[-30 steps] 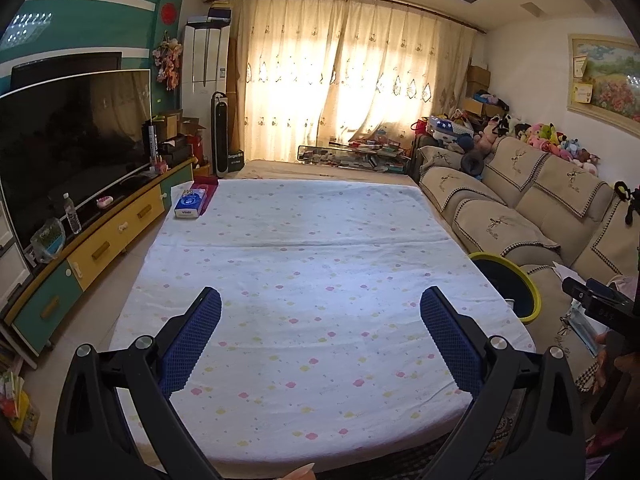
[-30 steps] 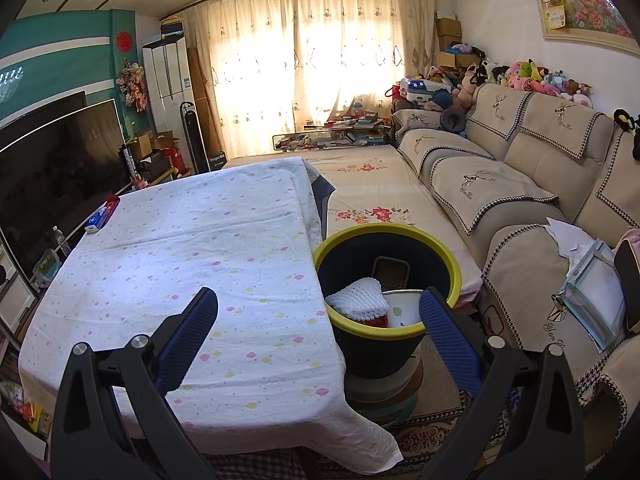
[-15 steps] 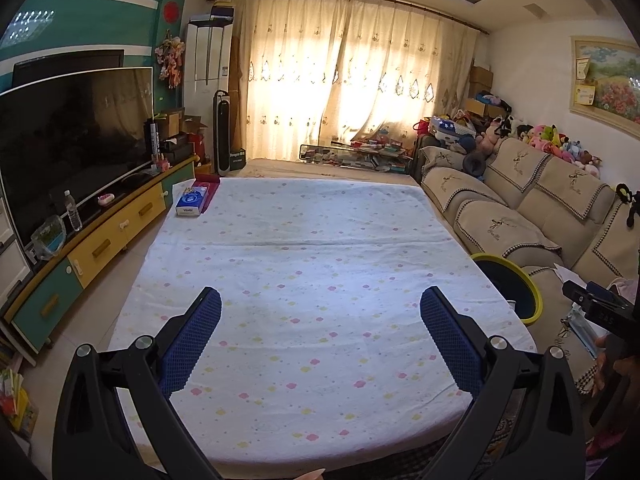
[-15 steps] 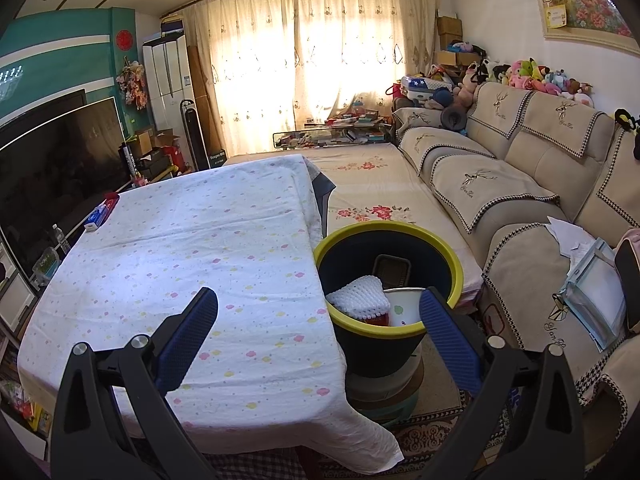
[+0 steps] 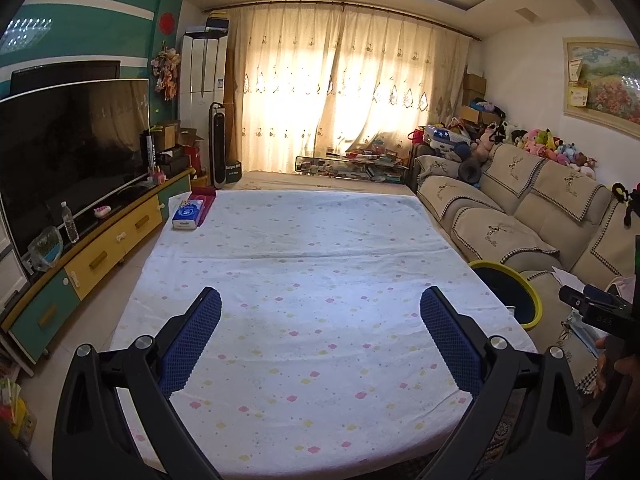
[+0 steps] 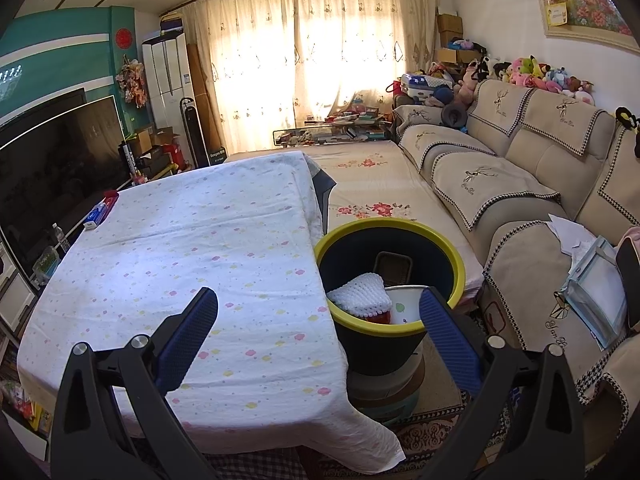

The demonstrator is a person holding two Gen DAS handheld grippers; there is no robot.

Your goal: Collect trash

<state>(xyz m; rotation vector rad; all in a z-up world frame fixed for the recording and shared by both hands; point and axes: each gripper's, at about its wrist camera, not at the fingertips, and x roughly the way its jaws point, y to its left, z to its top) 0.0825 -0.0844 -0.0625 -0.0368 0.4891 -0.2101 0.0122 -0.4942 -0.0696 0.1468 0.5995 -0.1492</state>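
My left gripper hangs over the near end of the table with its jaws spread wide and nothing between them, and my right gripper is just as wide and empty, its view straddling the table's edge and the bin. The bin stands just beside the table's right edge, in front of the sofa, holding a white knitted cloth, a bowl and a dark basket. A tissue box lies at the table's far left corner.
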